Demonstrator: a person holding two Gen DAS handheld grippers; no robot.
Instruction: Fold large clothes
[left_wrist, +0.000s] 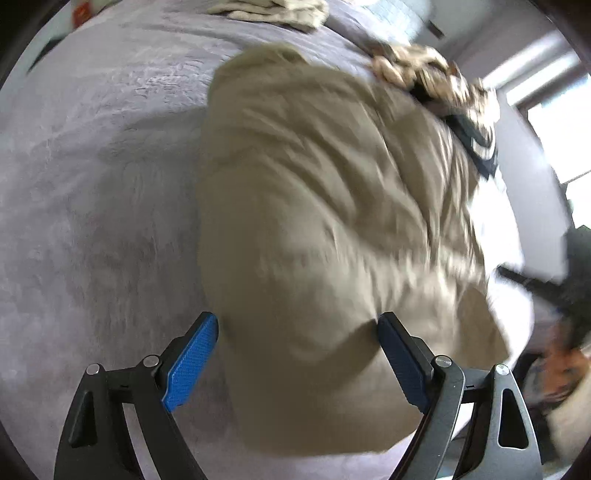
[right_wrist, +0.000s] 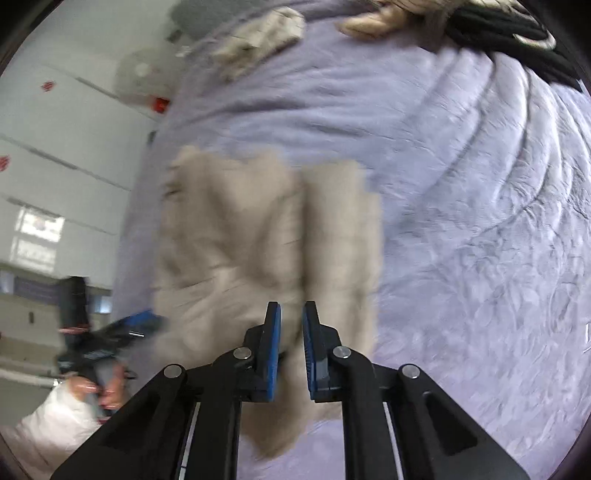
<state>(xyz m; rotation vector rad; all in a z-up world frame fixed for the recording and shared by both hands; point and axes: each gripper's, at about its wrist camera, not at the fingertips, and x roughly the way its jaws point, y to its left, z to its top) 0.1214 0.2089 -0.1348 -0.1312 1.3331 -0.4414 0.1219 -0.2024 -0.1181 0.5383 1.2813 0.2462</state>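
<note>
- The large beige woven-cloth garment (left_wrist: 325, 229) lies rumpled on the lavender crinkled bedspread (left_wrist: 92, 206). In the left wrist view it fills the frame from the centre out toward 4 o'clock.
- In the right wrist view the same beige garment (right_wrist: 258, 236) sits at the centre, with a long crease running from 12 to 6 o'clock that splits it into two lobes.
- The left gripper (left_wrist: 297, 360) has its blue-padded jaws spread wide. Cloth lies between them, but the pads do not press on it.
- The right gripper (right_wrist: 291, 354) has its jaws drawn close, with only a narrow gap. Beige cloth shows in that gap, though blur hides whether it is truly pinched.
- The person's hand (right_wrist: 107, 387) and the other tool appear at 8 o'clock in the right view.
- A heap of cream and dark clothes (left_wrist: 436, 85) waits at 1 o'clock in the left view, and another folded pale piece (left_wrist: 269, 11) at 12 o'clock.
- The garment looks soft, limp and light: it will sag and slide on itself rather than hold a shape.
- Best taken at a hem or corner, one tool at each end, so that the edge stays taut as it is folded over.
</note>
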